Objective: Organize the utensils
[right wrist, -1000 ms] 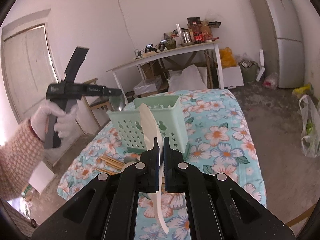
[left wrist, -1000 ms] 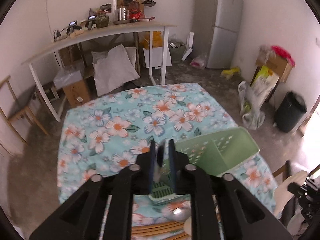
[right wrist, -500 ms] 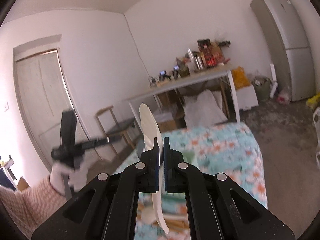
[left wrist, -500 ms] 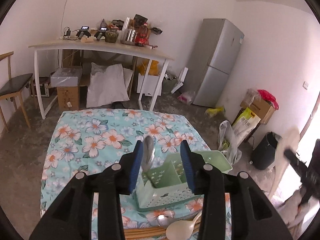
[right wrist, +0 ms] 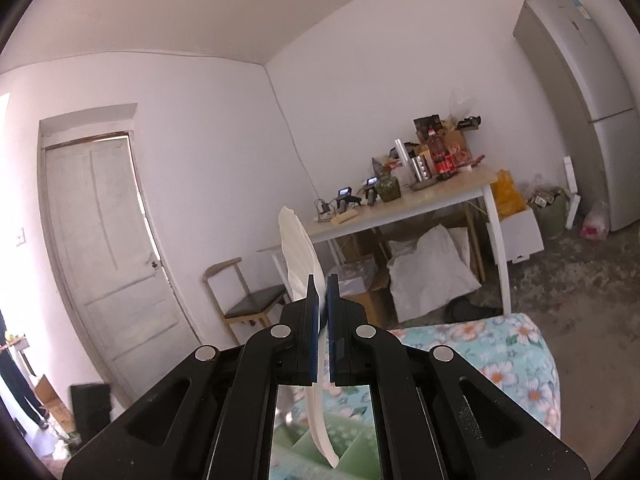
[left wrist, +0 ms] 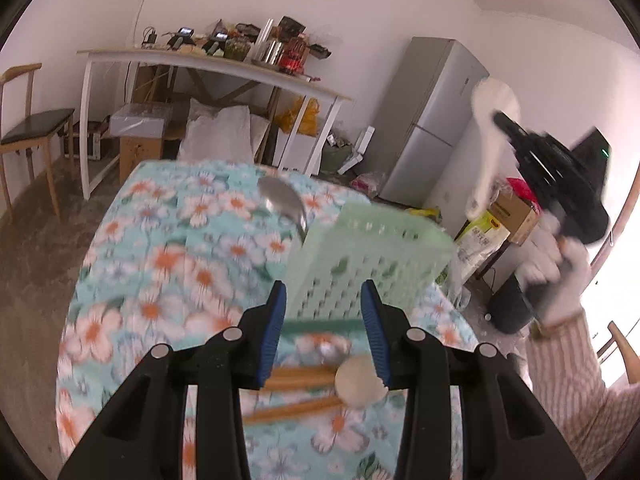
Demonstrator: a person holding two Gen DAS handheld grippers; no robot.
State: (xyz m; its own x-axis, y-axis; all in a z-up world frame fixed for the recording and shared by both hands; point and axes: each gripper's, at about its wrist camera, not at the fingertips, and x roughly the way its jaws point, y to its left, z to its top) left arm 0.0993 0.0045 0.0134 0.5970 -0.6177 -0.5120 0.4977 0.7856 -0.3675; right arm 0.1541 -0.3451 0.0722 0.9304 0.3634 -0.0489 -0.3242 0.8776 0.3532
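Note:
A green perforated utensil basket (left wrist: 360, 264) stands on the floral tablecloth (left wrist: 168, 264), with a metal spoon (left wrist: 284, 200) sticking up out of its left side. My left gripper (left wrist: 324, 336) is open and empty just in front of the basket. Below it lie wooden chopsticks (left wrist: 296, 376) and a cream spoon (left wrist: 358, 386). My right gripper (right wrist: 322, 312) is shut on a white rice paddle (right wrist: 298, 260), held upright above the basket (right wrist: 352, 452). The paddle also shows in the left wrist view (left wrist: 490, 136), high at the right.
A white desk (left wrist: 216, 64) with clutter, a wooden chair (left wrist: 28, 128) and a grey fridge (left wrist: 428, 120) stand beyond the table. Boxes and bags lie on the floor at the right. A white door (right wrist: 108, 248) is at the left in the right wrist view.
My left gripper opened and let go of the metal spoon, which now stands in the basket, then drew back. My right gripper rose with the rice paddle to above the basket.

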